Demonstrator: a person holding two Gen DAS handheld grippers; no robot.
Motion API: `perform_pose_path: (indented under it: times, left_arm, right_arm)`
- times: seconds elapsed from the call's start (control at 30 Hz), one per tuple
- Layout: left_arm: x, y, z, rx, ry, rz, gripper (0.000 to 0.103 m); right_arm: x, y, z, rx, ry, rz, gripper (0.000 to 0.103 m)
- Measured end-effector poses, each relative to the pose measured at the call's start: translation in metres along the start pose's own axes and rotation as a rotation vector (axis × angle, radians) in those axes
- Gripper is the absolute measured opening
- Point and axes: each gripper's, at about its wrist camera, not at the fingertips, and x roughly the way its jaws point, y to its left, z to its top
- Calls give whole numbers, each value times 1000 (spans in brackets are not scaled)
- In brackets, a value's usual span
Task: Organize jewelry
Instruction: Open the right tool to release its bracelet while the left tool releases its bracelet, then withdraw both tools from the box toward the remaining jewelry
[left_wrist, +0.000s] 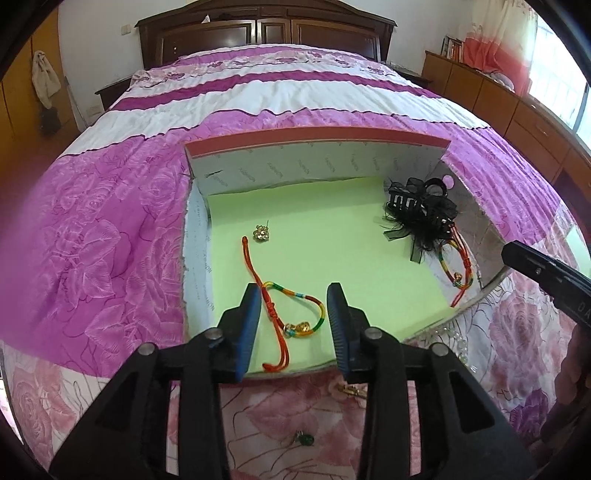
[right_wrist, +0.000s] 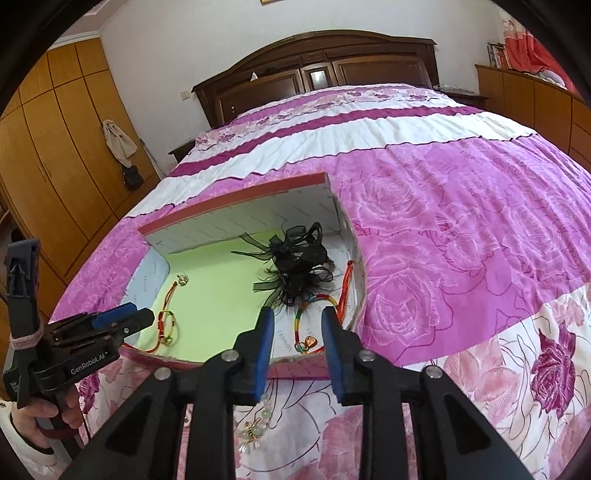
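Observation:
An open box with a green floor (left_wrist: 332, 236) (right_wrist: 218, 291) lies on the bed. In it lie a rainbow cord bracelet (left_wrist: 295, 314) (right_wrist: 168, 325), a small gold earring (left_wrist: 261, 233) (right_wrist: 182, 279), a black feathery hair clip (left_wrist: 421, 210) (right_wrist: 295, 266) and a second rainbow bracelet (left_wrist: 456, 266) (right_wrist: 314, 325). My left gripper (left_wrist: 293, 295) (right_wrist: 142, 314) is open over the first bracelet, holding nothing. My right gripper (right_wrist: 297, 317) is open and empty above the box's near right corner.
A pale bead bracelet (right_wrist: 255, 428) (left_wrist: 460, 343), a small gold piece (left_wrist: 351, 390) and a green pendant (left_wrist: 304, 439) lie on the floral quilt (left_wrist: 92, 240) in front of the box. Headboard (right_wrist: 317, 74) and wardrobes (right_wrist: 55, 147) stand behind.

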Motion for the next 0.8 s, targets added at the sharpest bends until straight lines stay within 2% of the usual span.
perform_pose_path:
  times: [0.2, 0.43, 0.8]
  left_arm:
    - [-18, 3, -7, -18, -19, -7, 29]
    - [-38, 10, -17, -31, -35, 11, 30]
    - [-46, 21, -45, -33, 9, 16, 31]
  right_arm:
    - [-17, 5, -3, 12, -19, 24, 36]
    - [-33, 21, -12, -2, -24, 51, 37]
    - [-23, 45, -43, -53, 57, 71, 37]
